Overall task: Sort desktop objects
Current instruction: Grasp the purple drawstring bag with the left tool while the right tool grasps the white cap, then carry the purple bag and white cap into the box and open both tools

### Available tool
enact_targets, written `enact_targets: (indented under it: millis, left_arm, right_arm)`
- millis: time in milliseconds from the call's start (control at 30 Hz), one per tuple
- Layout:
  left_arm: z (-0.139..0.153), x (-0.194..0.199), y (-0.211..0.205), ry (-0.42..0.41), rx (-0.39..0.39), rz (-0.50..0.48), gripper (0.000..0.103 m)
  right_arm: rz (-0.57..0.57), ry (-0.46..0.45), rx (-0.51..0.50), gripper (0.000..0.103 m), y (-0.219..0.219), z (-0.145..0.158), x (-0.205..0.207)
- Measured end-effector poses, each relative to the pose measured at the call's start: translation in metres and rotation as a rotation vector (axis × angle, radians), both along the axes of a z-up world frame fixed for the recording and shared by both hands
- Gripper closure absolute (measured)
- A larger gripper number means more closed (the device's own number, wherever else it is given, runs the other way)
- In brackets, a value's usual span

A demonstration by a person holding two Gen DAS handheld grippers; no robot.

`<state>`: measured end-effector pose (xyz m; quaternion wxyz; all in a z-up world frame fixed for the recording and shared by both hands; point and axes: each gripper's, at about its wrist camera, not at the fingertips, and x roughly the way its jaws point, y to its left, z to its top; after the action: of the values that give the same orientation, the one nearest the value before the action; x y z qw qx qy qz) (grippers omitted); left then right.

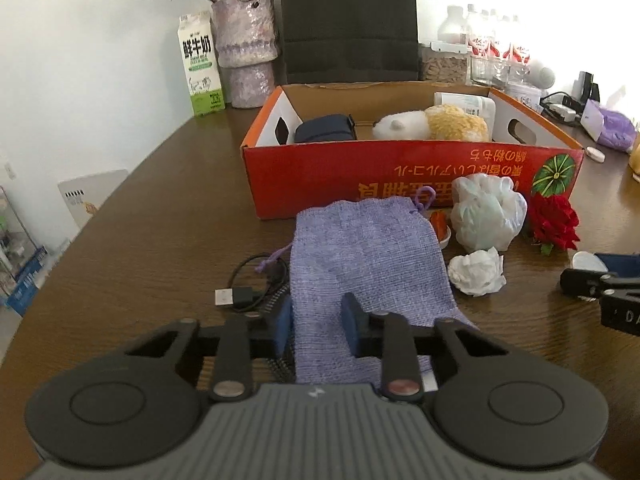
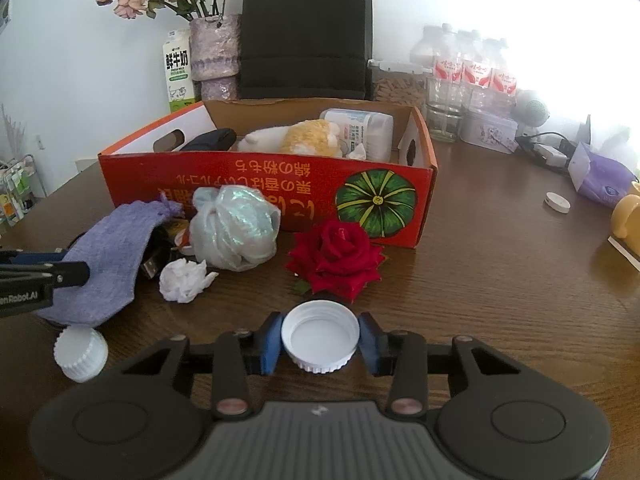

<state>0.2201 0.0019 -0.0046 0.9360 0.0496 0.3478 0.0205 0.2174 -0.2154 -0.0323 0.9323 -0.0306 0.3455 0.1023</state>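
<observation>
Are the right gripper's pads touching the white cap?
Touching. The right wrist view shows both blue pads pressed against the white cap's sides, no gap visible.

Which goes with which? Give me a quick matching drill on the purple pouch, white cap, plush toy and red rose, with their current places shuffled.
Things:
1. purple pouch
2. white cap
3. plush toy
4. red rose

Places:
A. inside the orange box
B. between the right gripper pads
C. on the table in front of the box
D. between the left gripper pads

Pairs: 1-D, 2-B, 3-A, 4-C
</observation>
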Motion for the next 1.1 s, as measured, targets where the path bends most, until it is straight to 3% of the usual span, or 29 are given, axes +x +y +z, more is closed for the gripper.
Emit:
enact_targets:
  millis: [233, 1100]
  left_arm:
    - [0.003, -0.006, 0.002, -0.028, 0.009, -0.012, 0.099]
    - [0.046, -0.027, -0.001, -0.183, -0.035, -0.090, 0.100]
  right_arm:
    - [-0.004, -0.006, 0.003, 0.064, -0.001, 0.002, -0.003]
    - [0.008, -0.080, 0.026, 0.064, -0.003, 0.027, -0.018]
